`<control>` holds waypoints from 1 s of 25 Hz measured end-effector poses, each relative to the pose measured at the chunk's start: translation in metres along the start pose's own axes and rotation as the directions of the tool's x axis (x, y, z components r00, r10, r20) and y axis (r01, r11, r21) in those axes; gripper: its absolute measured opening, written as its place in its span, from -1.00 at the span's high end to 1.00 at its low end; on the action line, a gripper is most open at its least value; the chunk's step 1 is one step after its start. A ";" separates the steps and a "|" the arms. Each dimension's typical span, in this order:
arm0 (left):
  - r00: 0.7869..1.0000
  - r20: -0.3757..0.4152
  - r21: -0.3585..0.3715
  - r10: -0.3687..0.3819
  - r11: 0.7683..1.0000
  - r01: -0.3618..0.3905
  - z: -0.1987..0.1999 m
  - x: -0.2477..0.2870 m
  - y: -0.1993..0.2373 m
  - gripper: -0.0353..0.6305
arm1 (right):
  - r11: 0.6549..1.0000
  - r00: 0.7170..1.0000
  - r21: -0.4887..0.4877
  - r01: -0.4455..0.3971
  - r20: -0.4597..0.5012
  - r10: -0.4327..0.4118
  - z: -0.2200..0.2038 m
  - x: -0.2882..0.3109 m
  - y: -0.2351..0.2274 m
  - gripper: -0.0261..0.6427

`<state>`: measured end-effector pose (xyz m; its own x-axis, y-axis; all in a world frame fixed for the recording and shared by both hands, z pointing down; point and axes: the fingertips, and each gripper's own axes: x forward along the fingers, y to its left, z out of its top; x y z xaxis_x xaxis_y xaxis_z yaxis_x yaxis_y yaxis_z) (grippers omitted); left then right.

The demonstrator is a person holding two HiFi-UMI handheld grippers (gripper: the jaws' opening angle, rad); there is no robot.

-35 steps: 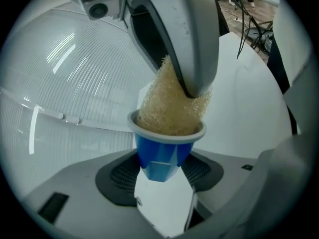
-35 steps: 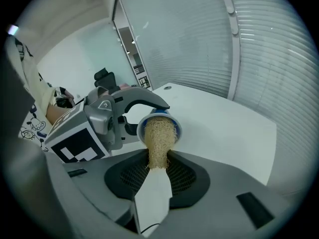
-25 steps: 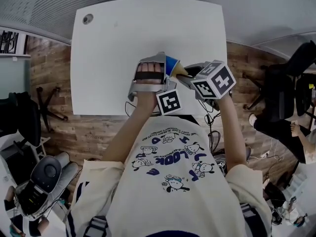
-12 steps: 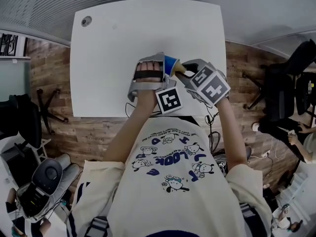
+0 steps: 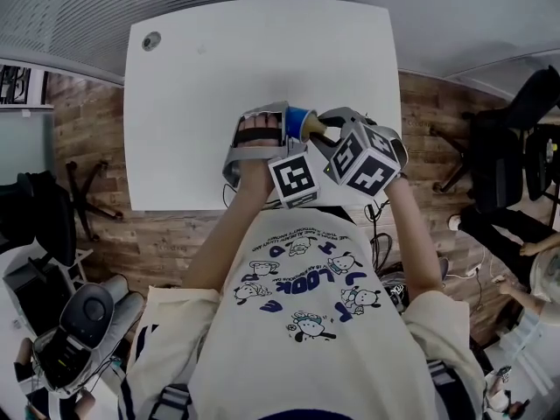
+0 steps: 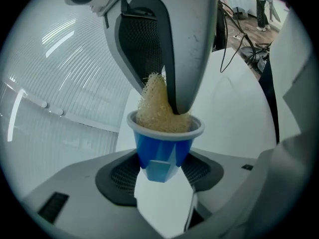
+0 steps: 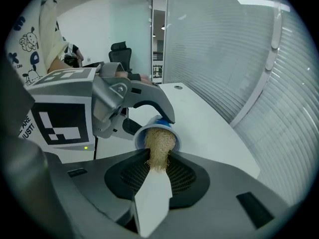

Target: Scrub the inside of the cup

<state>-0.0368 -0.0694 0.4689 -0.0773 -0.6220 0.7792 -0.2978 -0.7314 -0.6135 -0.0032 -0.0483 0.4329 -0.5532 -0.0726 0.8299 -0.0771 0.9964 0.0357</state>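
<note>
1. The blue cup (image 6: pixel 162 146) is held in the air over the near edge of the white table (image 5: pixel 219 68). It is tilted so its mouth faces the right gripper (image 7: pixel 158 166).
2. A tan, fibrous scrubber (image 7: pixel 158 148) is stuffed into that mouth. It fills the cup and bulges out past the pale rim.
3. The left gripper (image 6: pixel 160 169) has the cup by its lower body, with its jaws spread wide and pressing on both sides.
4. The right gripper's jaws are set narrow and pinch the scrubber's outer end, with their tips right at the cup's rim.
5. The two grippers meet just in front of the person's printed shirt (image 5: pixel 297 296).
6. Further out, a round grommet (image 5: pixel 151 39) sits near the table's far left corner. There is wood floor (image 5: pixel 87 138) on both sides and a black office chair (image 5: pixel 512 147) off to the right.
</note>
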 end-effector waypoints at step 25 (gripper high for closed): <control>0.881 0.111 -0.163 -0.459 0.866 0.472 -0.007 -0.022 -0.046 0.02 | 0.889 0.998 -0.455 0.045 -0.010 -0.056 0.005 0.000 0.034 0.62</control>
<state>-0.0277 -0.0208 0.4810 0.1742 -0.2433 0.9542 -0.4494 -0.8818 -0.1429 -0.0096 -0.0149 0.4317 -0.5399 -0.1277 0.8320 0.2838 0.9029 0.3228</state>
